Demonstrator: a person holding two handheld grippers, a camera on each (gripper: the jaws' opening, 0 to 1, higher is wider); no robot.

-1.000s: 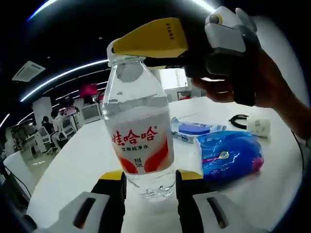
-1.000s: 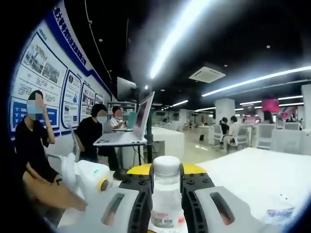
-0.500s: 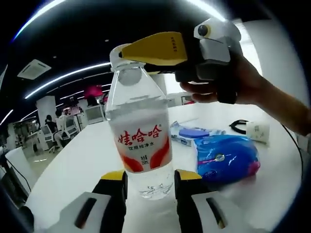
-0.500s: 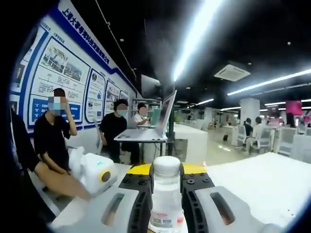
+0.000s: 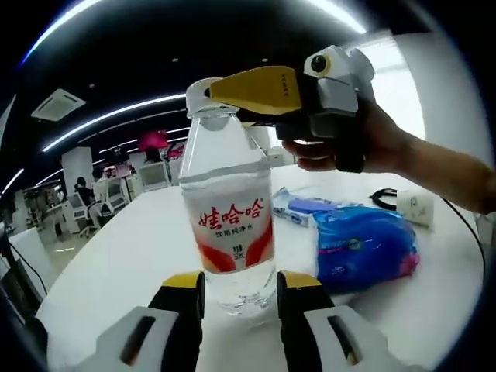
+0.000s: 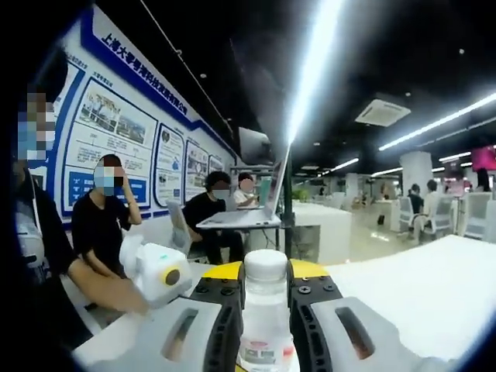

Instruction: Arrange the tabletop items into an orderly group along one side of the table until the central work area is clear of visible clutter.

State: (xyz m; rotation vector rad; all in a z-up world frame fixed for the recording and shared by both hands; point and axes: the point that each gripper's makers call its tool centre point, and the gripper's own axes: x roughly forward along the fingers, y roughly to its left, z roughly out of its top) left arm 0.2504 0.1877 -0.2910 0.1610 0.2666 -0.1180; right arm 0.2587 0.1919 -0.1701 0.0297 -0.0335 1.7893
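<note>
A clear water bottle (image 5: 229, 225) with a red and white label stands upright on the white table (image 5: 116, 248). My left gripper (image 5: 240, 291) is shut on its base, one yellow-tipped jaw on each side. My right gripper (image 5: 205, 97), held by a hand, comes in from the upper right and is shut on the white cap. In the right gripper view the cap (image 6: 265, 265) sits pinched between my right gripper (image 6: 265, 287) jaws, with the bottle's neck (image 6: 265, 341) below it. The left gripper (image 6: 159, 275) shows at the left, held by a hand.
Right of the bottle lie a blue plastic packet (image 5: 364, 248), a flat blue and white pack (image 5: 306, 208) and a white plug with a black cable (image 5: 411, 208). Several people sit by a laptop on a stand (image 6: 248, 213) beyond the table.
Both views have shifted a little with the hands. The bottle stays held at base and cap, and the packets on the table have not moved.
</note>
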